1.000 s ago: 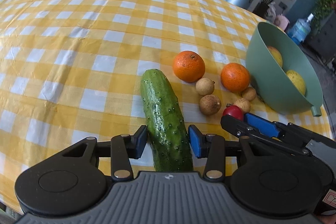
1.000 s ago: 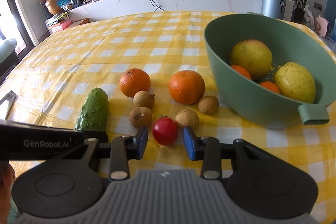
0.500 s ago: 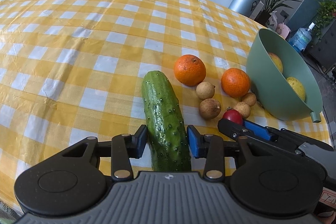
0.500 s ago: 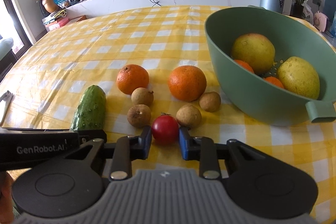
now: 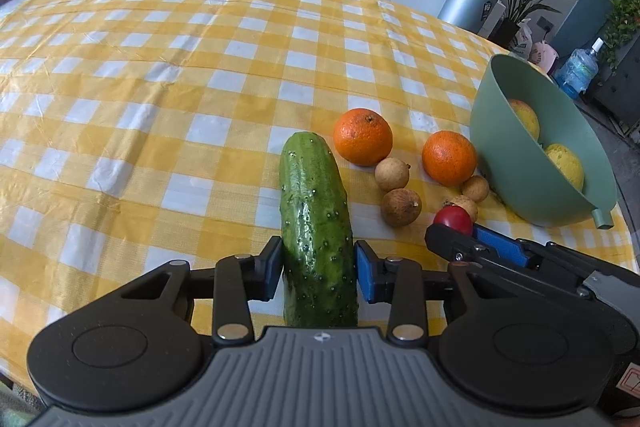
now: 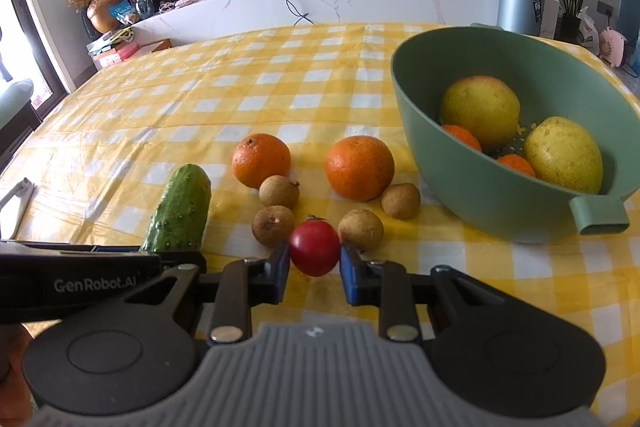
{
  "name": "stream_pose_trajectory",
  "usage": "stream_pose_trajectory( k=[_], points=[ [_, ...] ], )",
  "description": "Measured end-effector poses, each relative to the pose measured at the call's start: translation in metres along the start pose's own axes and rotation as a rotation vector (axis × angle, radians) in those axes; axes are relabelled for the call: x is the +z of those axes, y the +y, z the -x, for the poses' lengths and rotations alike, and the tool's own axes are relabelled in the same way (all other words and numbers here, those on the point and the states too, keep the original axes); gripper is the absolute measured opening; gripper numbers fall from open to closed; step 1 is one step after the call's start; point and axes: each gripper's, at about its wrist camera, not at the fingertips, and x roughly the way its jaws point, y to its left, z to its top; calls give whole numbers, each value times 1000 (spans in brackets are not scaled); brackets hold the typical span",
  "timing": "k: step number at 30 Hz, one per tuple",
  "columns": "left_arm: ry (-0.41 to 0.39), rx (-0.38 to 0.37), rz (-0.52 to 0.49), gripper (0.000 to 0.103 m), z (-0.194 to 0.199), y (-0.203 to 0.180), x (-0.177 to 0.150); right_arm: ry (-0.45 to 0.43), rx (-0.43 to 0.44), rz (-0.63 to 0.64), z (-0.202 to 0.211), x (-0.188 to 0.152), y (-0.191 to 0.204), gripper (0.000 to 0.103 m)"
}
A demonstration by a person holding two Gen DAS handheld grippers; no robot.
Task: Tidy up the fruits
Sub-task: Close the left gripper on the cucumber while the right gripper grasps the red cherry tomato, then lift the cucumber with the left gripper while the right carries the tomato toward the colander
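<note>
While the left gripper (image 5: pixel 316 269) has just been closing, its blue pads press both sides of the cucumber (image 5: pixel 314 215), which lies on the yellow checked cloth (image 5: pixel 160 87), left of two oranges (image 5: pixel 363 136) and the green bowl (image 5: pixel 516 171) at the far right.

Seen from the right wrist, the right gripper (image 6: pixel 314 269) has squeezed onto the red tomato (image 6: pixel 314 247), near the brown fruits (image 6: pixel 273 226), with the bowl (image 6: pixel 472 183) on the right.

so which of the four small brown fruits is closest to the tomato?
The brown fruit just right of the tomato, touching it. The other three sit clear of it.
</note>
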Motion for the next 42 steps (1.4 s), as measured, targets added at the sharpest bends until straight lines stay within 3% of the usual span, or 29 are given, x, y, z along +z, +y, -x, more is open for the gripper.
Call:
stream_pose_trajectory(
  k=[20, 34, 42],
  points=[
    [-108, -17, -53, 42, 50, -25, 8, -137, 40, -22, 60, -5, -12, 23],
    [-178, -115, -174, 42, 78, -74, 40, -258, -3, -48, 119, 12, -53, 23],
    [-181, -192, -286, 42, 70, -113, 69, -267, -50, -63, 126, 34, -92, 23]
  ],
)
